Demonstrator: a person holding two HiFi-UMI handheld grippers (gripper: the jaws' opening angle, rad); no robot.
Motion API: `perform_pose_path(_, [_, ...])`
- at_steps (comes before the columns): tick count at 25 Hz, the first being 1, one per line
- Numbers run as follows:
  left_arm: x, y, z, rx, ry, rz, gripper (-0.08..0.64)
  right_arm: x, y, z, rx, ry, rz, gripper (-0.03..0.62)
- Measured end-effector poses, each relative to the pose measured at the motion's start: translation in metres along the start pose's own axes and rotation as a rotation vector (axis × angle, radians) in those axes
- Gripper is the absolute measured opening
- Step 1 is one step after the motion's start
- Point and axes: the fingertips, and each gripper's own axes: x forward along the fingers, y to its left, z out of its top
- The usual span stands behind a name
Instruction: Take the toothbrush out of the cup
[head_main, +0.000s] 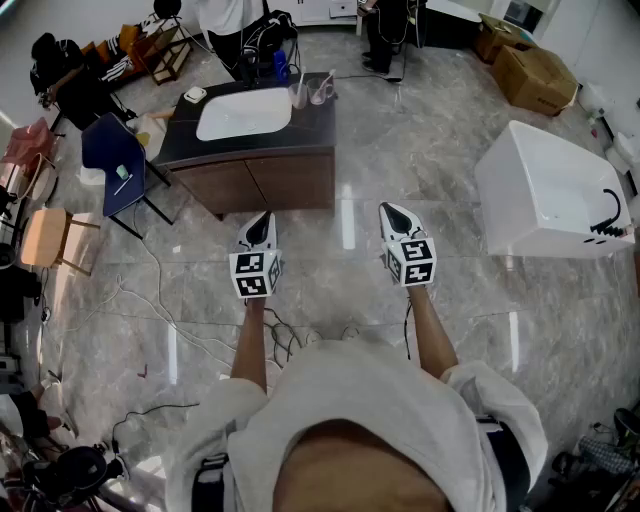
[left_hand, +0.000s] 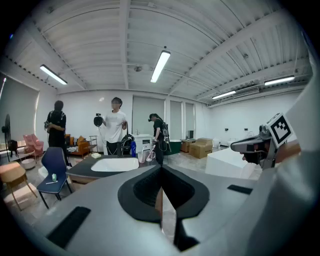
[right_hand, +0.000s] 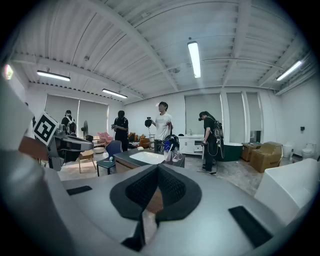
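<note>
Two clear cups (head_main: 300, 95) stand at the right end of a dark vanity countertop (head_main: 180, 125) with a white basin (head_main: 244, 112), well ahead of me. The cups (right_hand: 168, 156) also show in the right gripper view, where a toothbrush (right_hand: 169, 149) leans in one of them. In the left gripper view the cups (left_hand: 143, 157) are small and distant. My left gripper (head_main: 262, 218) and right gripper (head_main: 389, 209) are held side by side over the floor, pointing toward the vanity and far short of it. Both are shut with nothing between the jaws.
A white bathtub (head_main: 560, 190) stands on the right, with cardboard boxes (head_main: 535, 75) behind it. A blue chair (head_main: 115, 150) and a wooden stool (head_main: 45, 238) are to the left. Cables (head_main: 285, 335) lie on the marble floor. Several people (left_hand: 116, 125) stand behind the vanity.
</note>
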Motion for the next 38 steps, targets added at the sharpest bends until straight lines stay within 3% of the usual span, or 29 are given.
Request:
perform_pose_path(16, [0.007, -0.022, 0.002, 0.007, 0.006, 0.03, 0.026, -0.005, -0.026, -0.008, 0.009, -0.025, 0.003, 0.014])
perform_pose_path(24, [0.015, -0.036, -0.003, -0.001, 0.014, 0.061, 0.026, 0.004, -0.041, -0.008, -0.001, -0.032, 0.048, 0.012])
perform_pose_path(38, [0.064, -0.031, -0.009, -0.026, 0.031, 0.066, 0.026, 0.048, -0.065, -0.009, -0.012, -0.016, 0.077, 0.012])
